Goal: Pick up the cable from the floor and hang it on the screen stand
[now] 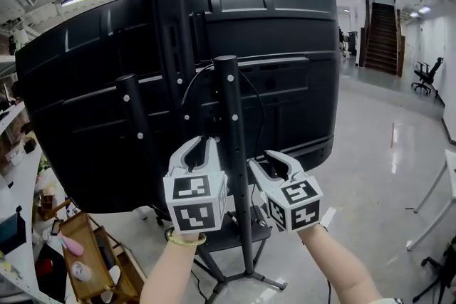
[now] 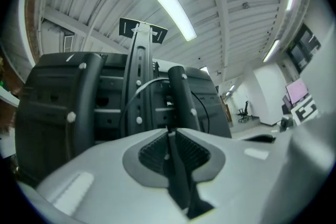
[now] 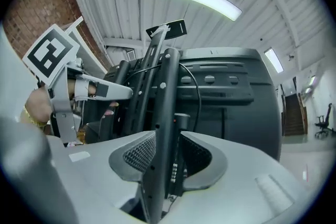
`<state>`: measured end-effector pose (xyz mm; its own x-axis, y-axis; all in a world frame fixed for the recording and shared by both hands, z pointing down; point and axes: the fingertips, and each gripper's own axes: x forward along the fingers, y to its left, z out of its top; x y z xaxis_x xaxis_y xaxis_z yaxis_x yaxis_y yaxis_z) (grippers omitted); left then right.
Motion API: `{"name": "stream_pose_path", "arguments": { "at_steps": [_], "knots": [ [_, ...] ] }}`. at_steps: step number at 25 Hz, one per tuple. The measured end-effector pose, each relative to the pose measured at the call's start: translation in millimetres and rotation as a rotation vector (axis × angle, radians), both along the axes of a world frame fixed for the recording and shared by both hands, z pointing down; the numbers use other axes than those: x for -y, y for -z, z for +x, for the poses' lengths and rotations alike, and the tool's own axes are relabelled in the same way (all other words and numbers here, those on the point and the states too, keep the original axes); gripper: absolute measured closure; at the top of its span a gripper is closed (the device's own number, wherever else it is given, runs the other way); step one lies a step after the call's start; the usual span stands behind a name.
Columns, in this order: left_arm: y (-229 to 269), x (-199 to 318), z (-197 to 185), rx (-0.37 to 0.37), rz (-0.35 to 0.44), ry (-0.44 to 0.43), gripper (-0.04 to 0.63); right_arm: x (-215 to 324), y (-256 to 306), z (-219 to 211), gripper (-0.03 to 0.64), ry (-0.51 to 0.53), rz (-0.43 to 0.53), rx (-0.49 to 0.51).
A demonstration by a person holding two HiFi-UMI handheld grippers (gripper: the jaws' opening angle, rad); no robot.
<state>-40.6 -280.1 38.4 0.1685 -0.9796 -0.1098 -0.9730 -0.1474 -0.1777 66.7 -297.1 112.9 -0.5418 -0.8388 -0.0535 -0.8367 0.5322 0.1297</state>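
The screen (image 1: 85, 117) shows its black back, mounted on the stand (image 1: 171, 46). A side post (image 1: 231, 139) of the stand rises in front of it. A thin black cable (image 1: 254, 103) loops over the bracket behind that post and hangs down. My left gripper (image 1: 201, 152) is raised just left of the post. In the left gripper view its jaws stand narrow (image 2: 169, 136) with a black strip of cable (image 2: 176, 176) pinched between the pads. My right gripper (image 1: 274, 164) is open just right of the post. The post (image 3: 165, 113) and a dark plug (image 3: 181, 160) show between its jaws, untouched.
A wooden cart (image 1: 85, 260) with clutter stands at the lower left. The stand's base legs (image 1: 242, 281) spread on the grey floor below my arms. A table leg (image 1: 434, 189) is at the right. An office chair (image 1: 427, 75) and stairs (image 1: 385, 39) are far off.
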Motion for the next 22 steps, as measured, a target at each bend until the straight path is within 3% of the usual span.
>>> {"name": "stream_pose_path", "arguments": {
  "at_steps": [2,4,8,12,14,17,22],
  "knots": [
    [-39.6,-15.6,3.8,0.003,-0.042,-0.011,0.586,-18.3,-32.8,0.2,0.519,-0.003,-0.045,0.048],
    [-84.8,-30.7,7.9,0.004,-0.101,-0.017,0.586,-37.2,-70.2,0.5,0.557,0.009,-0.121,0.100],
    [-179.6,-57.2,11.6,-0.041,-0.247,-0.019,0.586,-71.6,-152.7,2.8,0.585,-0.003,-0.268,0.160],
    [-258.8,-78.2,9.2,-0.014,-0.351,0.019,0.588,-94.5,-219.7,4.9,0.617,-0.016,-0.342,0.167],
    [-290.2,-86.1,8.9,-0.036,-0.411,0.008,0.588,-100.6,-239.6,5.0,0.617,-0.023,-0.365,0.151],
    [-309.9,-91.4,7.9,-0.103,-0.465,-0.021,0.588,-103.7,-248.2,5.1,0.617,-0.034,-0.375,0.126],
    [-304.3,-90.6,4.3,-0.114,-0.456,-0.026,0.589,-103.6,-239.3,1.1,0.618,-0.033,-0.355,0.102]
  ]
}}
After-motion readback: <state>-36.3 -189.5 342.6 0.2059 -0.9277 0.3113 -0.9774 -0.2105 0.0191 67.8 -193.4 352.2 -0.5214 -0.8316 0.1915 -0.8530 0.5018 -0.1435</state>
